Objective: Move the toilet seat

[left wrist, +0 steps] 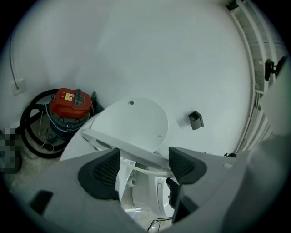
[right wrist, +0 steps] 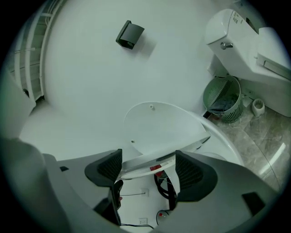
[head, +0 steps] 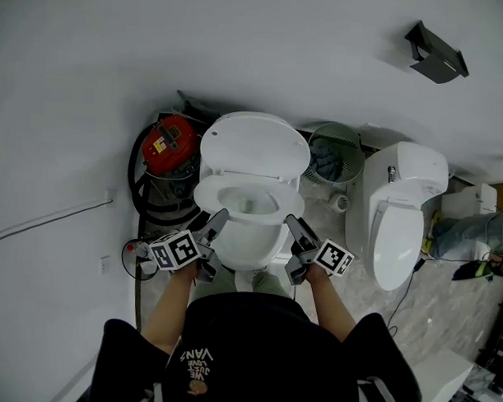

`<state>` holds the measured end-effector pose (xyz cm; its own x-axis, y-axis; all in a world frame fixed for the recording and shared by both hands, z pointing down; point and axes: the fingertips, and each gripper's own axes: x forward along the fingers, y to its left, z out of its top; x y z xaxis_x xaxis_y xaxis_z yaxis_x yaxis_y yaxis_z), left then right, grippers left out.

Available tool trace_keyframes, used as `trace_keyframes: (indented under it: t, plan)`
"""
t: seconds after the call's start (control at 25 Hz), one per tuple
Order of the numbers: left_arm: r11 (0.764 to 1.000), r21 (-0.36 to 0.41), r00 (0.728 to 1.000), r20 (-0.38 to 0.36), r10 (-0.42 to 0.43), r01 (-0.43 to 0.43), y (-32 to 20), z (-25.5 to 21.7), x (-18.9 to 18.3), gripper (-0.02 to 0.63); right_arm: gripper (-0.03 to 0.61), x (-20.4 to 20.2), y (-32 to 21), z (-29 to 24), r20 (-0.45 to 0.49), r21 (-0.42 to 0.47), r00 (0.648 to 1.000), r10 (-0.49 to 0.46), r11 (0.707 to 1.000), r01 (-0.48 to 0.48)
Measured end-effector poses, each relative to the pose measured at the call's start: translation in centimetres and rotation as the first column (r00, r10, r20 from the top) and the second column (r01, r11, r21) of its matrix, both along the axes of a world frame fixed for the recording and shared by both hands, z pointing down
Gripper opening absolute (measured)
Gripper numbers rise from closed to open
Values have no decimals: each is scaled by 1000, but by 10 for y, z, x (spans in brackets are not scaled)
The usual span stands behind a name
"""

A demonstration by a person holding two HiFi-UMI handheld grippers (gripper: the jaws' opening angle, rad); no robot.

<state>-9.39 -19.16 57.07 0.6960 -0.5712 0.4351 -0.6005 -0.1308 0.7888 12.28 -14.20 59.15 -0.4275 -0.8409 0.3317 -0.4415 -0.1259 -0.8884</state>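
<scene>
While the toilet seat (head: 209, 188) sits part-raised and tilted over the bowl (head: 248, 237), hinged at the back below the upright lid (head: 253, 147), its front rim runs crosswise through both jaw gaps. The left gripper (left wrist: 143, 166) has its jaws apart, the rim lying across between them without being visibly pinched. The right gripper (right wrist: 148, 170) mirrors it on the other side. Both are equally near, so the lift probably swings the rim up and back toward the lid.
</scene>
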Motion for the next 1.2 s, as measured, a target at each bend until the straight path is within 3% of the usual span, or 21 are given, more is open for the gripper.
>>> trace_keyframes:
  t: [0.24, 0.56, 0.72, 0.96, 1.2]
  plan:
    - [998, 36, 998, -23, 52, -51, -22, -9, 10, 353, 368, 0, -22, -18, -9, 79, 1000, -2, 997, 3]
    - [986, 103, 992, 15, 128, -129, -40, -19, 22, 394, 383, 3, -36, -25, -47, 86, 999, 25, 996, -21]
    - [979, 124, 987, 34, 159, -162, -50, -21, 27, 402, 385, -2, -48, -35, -62, 131, 998, 10, 991, -2]
    - [975, 132, 984, 19, 180, -181, -67, -22, 36, 413, 385, -3, -55, -40, -99, 125, 994, 34, 992, -22]
    - [948, 183, 964, 107, 243, -259, -80, -20, 44, 416, 382, -2, -56, -47, -114, 142, 991, 69, 988, -52]
